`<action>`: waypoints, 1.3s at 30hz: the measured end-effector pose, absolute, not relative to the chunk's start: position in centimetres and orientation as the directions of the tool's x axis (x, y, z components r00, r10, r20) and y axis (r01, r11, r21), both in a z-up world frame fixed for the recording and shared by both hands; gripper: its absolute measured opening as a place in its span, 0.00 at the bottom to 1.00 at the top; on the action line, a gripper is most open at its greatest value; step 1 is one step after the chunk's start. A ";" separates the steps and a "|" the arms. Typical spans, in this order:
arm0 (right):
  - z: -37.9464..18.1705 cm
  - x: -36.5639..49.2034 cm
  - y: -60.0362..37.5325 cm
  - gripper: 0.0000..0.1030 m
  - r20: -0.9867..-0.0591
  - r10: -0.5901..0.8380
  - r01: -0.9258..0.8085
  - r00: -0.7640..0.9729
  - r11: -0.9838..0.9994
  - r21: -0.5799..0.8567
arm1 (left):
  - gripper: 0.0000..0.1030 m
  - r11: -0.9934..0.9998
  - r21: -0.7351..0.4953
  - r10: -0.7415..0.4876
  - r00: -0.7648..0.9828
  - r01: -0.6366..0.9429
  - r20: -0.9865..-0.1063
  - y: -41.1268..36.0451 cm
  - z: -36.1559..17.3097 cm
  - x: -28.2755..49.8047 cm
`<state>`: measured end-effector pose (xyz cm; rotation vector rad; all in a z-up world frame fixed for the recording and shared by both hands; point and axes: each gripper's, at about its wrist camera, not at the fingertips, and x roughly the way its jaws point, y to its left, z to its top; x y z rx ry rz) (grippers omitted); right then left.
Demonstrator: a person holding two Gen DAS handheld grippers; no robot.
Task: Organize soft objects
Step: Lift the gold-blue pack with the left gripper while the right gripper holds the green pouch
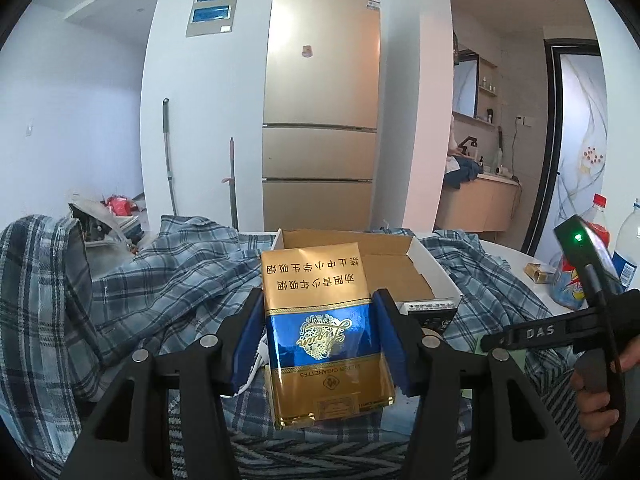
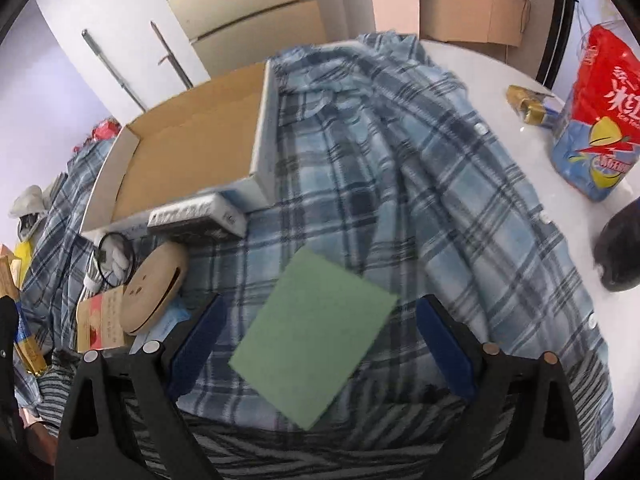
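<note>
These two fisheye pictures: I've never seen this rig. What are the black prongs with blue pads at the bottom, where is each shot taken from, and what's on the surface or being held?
There is no robot here. A person holds a two-finger gripper in each hand, and a camera on each looks forward along its fingers.

The left wrist view shows the left gripper, its jaws closed on a gold and blue cigarette pack held up over a cardboard box. At the right edge of that view, a hand holds the other tool.

The right wrist view looks steeply down. The right gripper has its jaws wide open, either side of a green square sheet; nothing is gripped.

Beneath lies a blue plaid shirt spread over a white table, plus a tape roll and a bottle.
</note>
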<state>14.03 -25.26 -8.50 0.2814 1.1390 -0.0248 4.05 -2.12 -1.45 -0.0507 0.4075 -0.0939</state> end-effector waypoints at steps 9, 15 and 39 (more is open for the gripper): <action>-9.3 15.1 -25.1 0.92 -0.915 -0.102 0.424 0.389 0.902 0.080 | 0.55 0.995 -0.071 -0.088 0.912 0.065 -0.401 -1.9 -1.5 4.1; -9.7 16.5 -24.3 0.92 -0.912 -0.176 0.466 0.372 0.884 0.020 | 0.55 0.995 -0.066 -0.096 0.909 0.076 -0.405 -2.1 -1.4 4.2; -3.0 13.0 -22.4 0.69 -0.717 -0.080 0.184 0.693 0.981 0.068 | 0.55 0.993 -0.060 -0.118 0.921 0.103 -0.370 -2.6 -1.1 3.7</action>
